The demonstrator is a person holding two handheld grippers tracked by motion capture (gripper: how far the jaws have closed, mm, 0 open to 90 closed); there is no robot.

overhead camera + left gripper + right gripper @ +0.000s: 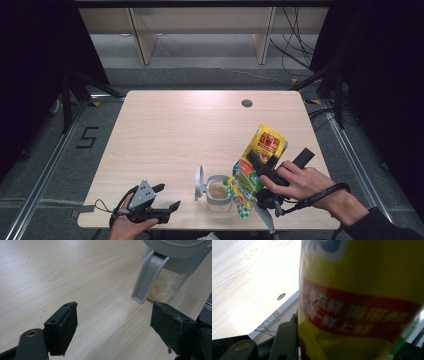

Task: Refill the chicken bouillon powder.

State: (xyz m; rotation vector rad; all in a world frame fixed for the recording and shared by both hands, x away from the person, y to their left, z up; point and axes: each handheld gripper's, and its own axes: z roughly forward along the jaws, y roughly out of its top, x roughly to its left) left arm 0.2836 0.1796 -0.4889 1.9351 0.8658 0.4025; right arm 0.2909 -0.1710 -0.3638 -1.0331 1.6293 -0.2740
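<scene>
The right gripper (pixel 260 185) clamps a yellow bag (pixel 257 162) and tips it mouth-down over the open jar (pixel 218 194) near the table's (pixel 190 130) front edge. The bag is glossy yellow with a red-orange panel up top, green print lower down and a crumpled mouth just beside the jar's rim; in the right gripper view a red band with pale characters crosses it, too blurred to read. The jar is clear with a grey collar, its grey lid (pixel 199 182) flipped up at its left, and holds what looks like a tan powder. The left gripper (pixel 162 202) rests on the table left of the jar, jaws spread wide and empty.
</scene>
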